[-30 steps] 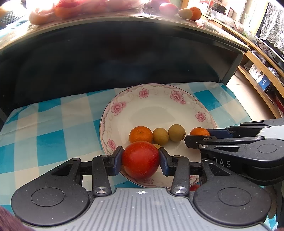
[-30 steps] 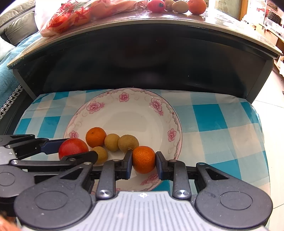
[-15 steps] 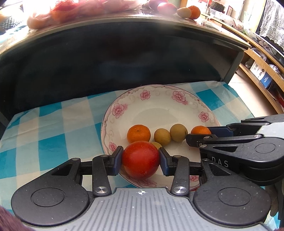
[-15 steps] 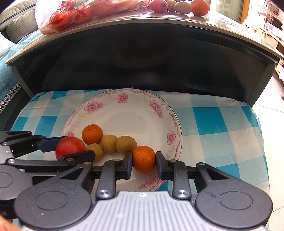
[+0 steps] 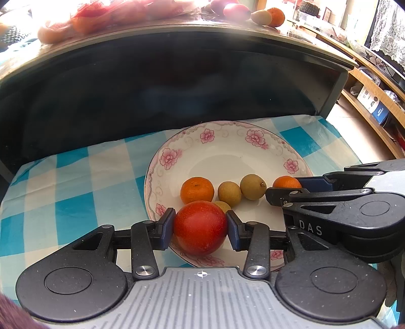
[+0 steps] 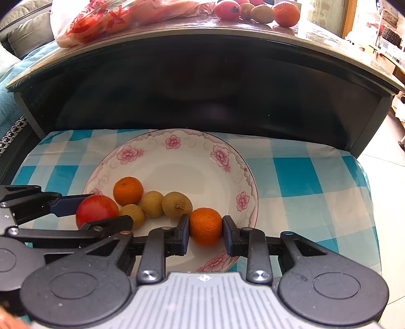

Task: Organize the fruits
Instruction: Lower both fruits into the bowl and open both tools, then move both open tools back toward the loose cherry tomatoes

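Observation:
A white plate with pink flowers lies on a blue checked cloth; it also shows in the right wrist view. My left gripper is shut on a red round fruit over the plate's near rim. My right gripper is shut on a small orange over the plate's near right rim. On the plate lie another orange and three small brown-green fruits. In the left wrist view the right gripper holds its orange at the right.
A dark low table overhangs the cloth behind the plate. On its top are a red bag of fruit and several loose fruits. Wooden shelving stands to the right. The cloth's right edge drops to the floor.
Both grippers, still holding their fruits, have drawn back slightly from the plate; it sits a little farther away in both views. The fruits on the plate have not moved.

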`<control>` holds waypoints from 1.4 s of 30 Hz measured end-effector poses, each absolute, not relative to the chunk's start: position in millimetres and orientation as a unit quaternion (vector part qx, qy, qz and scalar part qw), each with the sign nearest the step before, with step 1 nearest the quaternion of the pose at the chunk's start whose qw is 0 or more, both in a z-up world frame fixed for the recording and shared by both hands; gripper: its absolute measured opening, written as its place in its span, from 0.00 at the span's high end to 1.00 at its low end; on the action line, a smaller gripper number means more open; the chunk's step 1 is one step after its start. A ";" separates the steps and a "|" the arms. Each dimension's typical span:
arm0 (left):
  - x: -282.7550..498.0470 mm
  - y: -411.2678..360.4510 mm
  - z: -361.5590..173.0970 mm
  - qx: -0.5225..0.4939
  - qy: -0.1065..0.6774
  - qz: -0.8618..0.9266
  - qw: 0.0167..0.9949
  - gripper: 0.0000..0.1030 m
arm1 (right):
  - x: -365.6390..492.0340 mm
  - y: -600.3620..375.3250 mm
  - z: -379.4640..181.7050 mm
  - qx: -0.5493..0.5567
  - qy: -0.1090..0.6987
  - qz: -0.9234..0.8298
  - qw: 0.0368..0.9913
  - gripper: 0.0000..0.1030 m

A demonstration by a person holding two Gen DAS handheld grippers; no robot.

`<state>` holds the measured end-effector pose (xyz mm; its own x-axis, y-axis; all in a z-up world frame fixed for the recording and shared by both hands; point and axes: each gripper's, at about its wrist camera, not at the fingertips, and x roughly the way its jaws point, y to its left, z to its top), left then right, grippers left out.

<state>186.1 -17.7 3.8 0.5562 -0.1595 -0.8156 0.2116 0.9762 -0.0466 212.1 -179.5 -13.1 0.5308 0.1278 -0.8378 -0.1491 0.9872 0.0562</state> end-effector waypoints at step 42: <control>147.6 -11.9 47.0 0.039 0.440 -0.095 0.892 0.55 | 176.3 -161.5 31.0 -0.039 0.450 0.064 0.890 0.69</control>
